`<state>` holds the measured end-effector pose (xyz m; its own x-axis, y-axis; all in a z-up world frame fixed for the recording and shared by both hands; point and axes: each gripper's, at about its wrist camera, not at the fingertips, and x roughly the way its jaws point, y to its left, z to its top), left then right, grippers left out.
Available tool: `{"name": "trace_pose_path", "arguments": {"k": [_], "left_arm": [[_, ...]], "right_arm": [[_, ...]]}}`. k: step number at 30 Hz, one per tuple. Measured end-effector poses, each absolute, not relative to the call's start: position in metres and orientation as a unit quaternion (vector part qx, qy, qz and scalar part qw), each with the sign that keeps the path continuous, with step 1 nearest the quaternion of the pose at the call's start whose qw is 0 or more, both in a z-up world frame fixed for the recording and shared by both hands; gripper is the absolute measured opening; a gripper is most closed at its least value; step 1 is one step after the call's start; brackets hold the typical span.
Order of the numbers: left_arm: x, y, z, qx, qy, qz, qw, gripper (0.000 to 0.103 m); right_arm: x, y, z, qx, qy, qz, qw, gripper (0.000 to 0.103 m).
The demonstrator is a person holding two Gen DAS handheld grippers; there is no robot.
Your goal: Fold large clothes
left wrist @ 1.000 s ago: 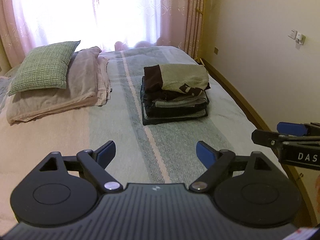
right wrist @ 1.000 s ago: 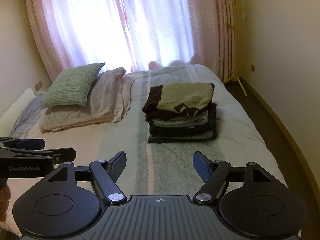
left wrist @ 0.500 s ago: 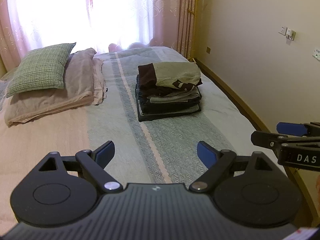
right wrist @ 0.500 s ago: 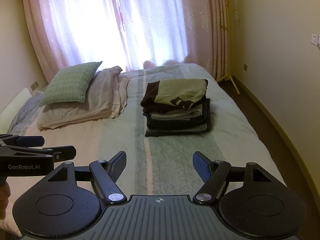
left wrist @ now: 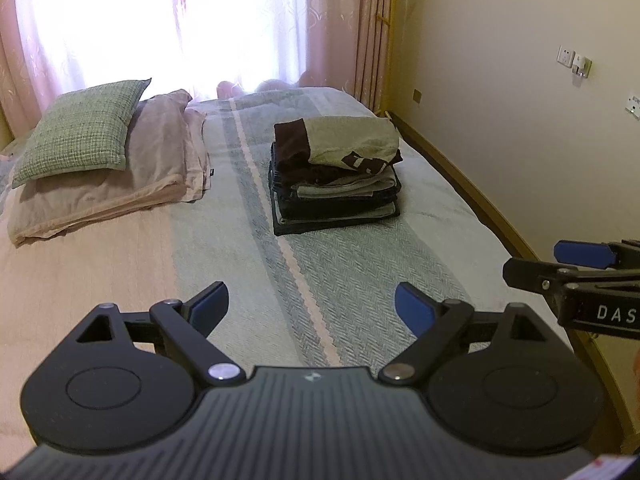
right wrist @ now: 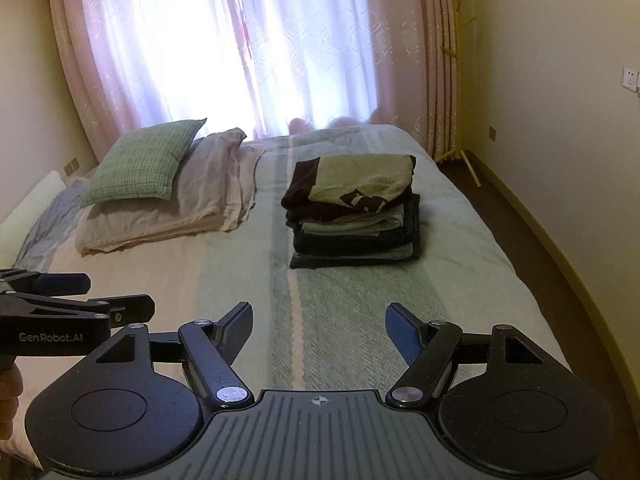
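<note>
A stack of folded clothes (left wrist: pixel 336 180) (right wrist: pixel 354 212) sits in the middle of the bed, dark garments below and a beige and dark brown one on top. My left gripper (left wrist: pixel 311 307) hovers over the near part of the striped bedspread (left wrist: pixel 360 272), well short of the stack, open with nothing between its blue pads. My right gripper (right wrist: pixel 319 332) is open and empty too, equally far back. Each gripper shows at the edge of the other's view: the right one (left wrist: pixel 580 264) and the left one (right wrist: pixel 68 300).
A green checked pillow (left wrist: pixel 84 132) lies on a folded pink-grey quilt (left wrist: pixel 120 196) at the bed's far left. Pink curtains (right wrist: pixel 240 48) cover a bright window behind. A wall (left wrist: pixel 520 80) and dark floor (right wrist: pixel 540 232) run along the bed's right side.
Both grippers have drawn back a little from the stack, which looks slightly smaller and farther. Both stay open and empty.
</note>
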<state>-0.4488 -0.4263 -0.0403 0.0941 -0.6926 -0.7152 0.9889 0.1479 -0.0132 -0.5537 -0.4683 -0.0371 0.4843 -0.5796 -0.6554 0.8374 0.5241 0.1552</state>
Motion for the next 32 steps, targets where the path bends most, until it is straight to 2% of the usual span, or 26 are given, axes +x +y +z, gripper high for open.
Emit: {"name": "trace_pose_path", "arguments": {"k": [32], "left_arm": [[-0.469, -0.489, -0.052, 0.259, 0.309, -0.594, 0.696, 0.09]], "right_arm": [[-0.564, -0.521, -0.045, 0.24, 0.288, -0.415, 0.829, 0.071]]}}
